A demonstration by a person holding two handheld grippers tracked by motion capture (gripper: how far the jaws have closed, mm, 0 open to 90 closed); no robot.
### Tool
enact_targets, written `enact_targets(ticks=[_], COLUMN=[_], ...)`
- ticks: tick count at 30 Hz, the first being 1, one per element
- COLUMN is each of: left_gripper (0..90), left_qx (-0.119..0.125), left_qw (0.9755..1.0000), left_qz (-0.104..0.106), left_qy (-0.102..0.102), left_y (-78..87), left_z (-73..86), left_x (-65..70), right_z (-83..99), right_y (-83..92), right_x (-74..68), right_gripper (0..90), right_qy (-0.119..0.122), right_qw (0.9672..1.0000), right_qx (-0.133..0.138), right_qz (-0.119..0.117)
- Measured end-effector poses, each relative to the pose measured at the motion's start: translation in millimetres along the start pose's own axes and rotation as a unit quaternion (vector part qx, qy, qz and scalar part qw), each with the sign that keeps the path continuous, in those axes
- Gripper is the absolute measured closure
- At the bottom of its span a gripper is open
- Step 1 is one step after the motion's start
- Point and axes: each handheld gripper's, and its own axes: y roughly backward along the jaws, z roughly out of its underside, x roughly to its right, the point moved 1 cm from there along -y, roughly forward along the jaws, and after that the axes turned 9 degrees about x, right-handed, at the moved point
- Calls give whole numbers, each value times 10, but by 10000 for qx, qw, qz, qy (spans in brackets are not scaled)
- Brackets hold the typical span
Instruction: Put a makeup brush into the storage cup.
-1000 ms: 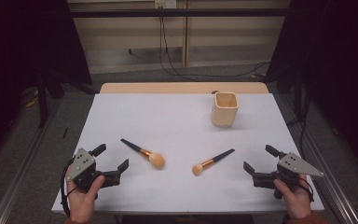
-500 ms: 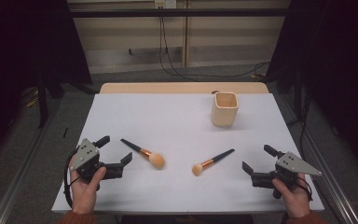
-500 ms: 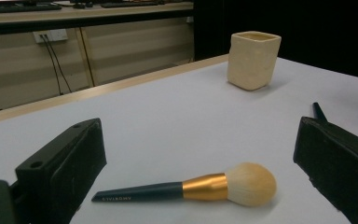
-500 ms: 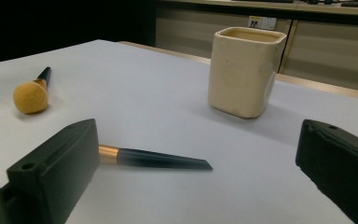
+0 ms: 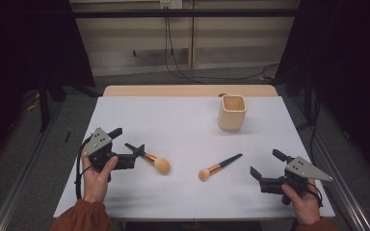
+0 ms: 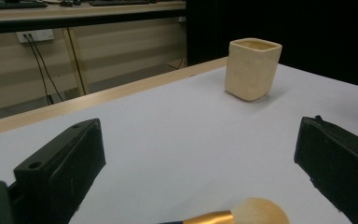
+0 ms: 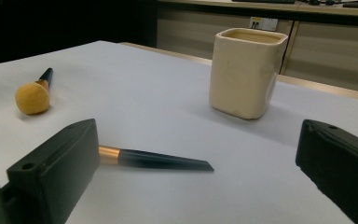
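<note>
Approach step, I judge: my left gripper (image 5: 129,143), jaws apart, straddles the left brush (image 5: 150,159), well left of the cup (image 5: 232,112). Next: close on handle. Right gripper (image 5: 265,168) apart, idle.

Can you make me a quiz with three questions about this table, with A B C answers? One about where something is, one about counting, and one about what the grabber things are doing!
1. Where does the cream cup stand on the white table?
A. At the far right part
B. At the near left corner
C. Between the two brushes

2. How many makeup brushes lie on the table?
A. One
B. Two
C. Four

3. How are the jaws of the left gripper?
A. Shut on the cup
B. Shut on a brush
C. Open, at a brush handle

Answers:
1. A, the cup is far from the person, toward the right.
2. B, the left brush and the right brush are there.
3. C, the left gripper view shows both jaws wide apart with the brush head between them.
</note>
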Motion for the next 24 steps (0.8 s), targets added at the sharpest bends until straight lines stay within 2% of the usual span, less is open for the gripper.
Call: enact_targets(ticks=[3, 4, 9, 17, 20, 24], left_gripper=[17, 17, 17, 17, 16, 15], left_qx=[-5, -17, 37, 76, 179, 240], left_qw=[10000, 9999, 9999, 9998, 9994, 9995], left_qz=[67, 147, 89, 183, 276, 223], left_qy=[1, 35, 59, 10, 48, 14], left_y=[-75, -122, -207, -370, -424, -491], left_z=[-2, 22, 45, -13, -36, -45], left_x=[-16, -32, -41, -81, -105, -118], right_z=[0, 1, 2, 3, 3, 4], right_y=[-3, -4, -2, -3, -2, -4], right_x=[-3, -2, -1, -3, -2, -2], right_gripper=[0, 0, 0, 0, 0, 0], right_qy=[8, 11, 11, 13, 13, 18], right_qw=[10000, 10000, 10000, 10000, 10000, 10000], right_qx=[-11, -19, -21, -27, -27, -33], right_qz=[6, 13, 14, -1, -4, 0])
